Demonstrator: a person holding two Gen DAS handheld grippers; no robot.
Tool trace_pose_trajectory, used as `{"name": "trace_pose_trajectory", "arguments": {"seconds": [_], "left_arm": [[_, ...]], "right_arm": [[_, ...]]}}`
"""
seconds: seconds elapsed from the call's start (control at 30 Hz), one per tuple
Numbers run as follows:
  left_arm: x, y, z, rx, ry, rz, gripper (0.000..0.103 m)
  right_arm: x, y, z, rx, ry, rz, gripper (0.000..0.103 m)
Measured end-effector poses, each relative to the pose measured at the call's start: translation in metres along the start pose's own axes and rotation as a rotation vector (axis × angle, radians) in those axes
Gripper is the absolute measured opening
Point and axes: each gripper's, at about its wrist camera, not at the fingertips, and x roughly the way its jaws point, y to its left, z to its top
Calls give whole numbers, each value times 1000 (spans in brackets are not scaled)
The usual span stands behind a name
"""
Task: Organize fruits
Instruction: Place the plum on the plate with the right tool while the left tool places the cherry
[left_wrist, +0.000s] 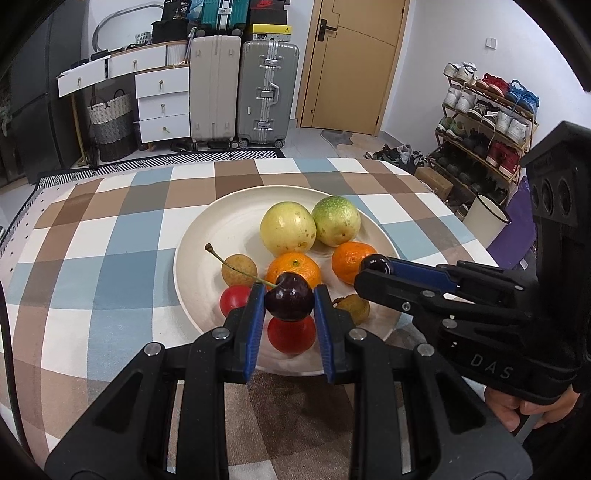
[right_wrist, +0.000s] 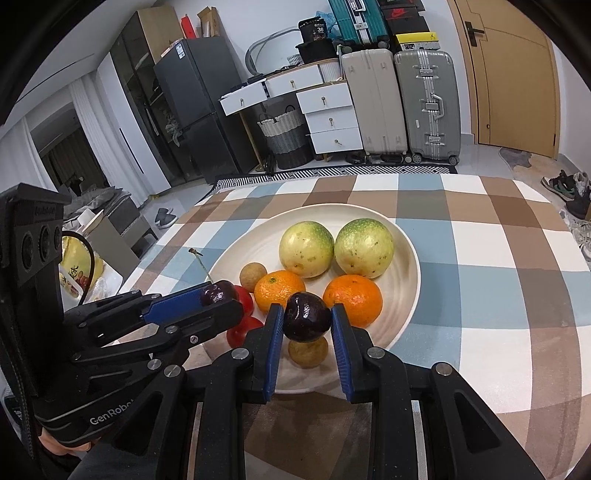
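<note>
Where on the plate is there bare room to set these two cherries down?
The plate's far-left part is bare, bordered by the rim, the yellow-green fruits and the stemmed longan. The near half is crowded: oranges, red tomatoes, another longan.

Left tongs (left_wrist: 289, 302) cover the middle of the near red tomato (left_wrist: 291, 338), and a blue pad hides the right side of the other red tomato (left_wrist: 234, 299). In the right wrist view, the right tongs (right_wrist: 307, 322) and their dark cherry (right_wrist: 307, 322) mask the top of a brown longan (right_wrist: 308, 352). The plate (right_wrist: 406, 258) loses its near rim behind the tongs. The worktop (left_wrist: 92, 277) runs off the bottom edge. Shoe rack (left_wrist: 487, 122) details are too small to read.
</note>
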Motion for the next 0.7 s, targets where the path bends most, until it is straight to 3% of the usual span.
{"name": "trace_pose_trajectory", "arguments": {"seconds": [0.3, 0.5, 0.6, 0.7], "left_arm": [[8, 2, 0, -1, 9, 9, 24], [2, 2, 1, -8, -2, 16, 27], [-2, 2, 1, -2, -13, 30, 37], [-9, 2, 0, -2, -24, 43, 58]], "right_arm": [[9, -2, 2, -7, 9, -8, 27], [-2, -2, 5, -14, -24, -18, 40], [-11, -2, 5, -19, -39, -29, 47], [-21, -2, 4, -22, -54, -43, 53]]}}
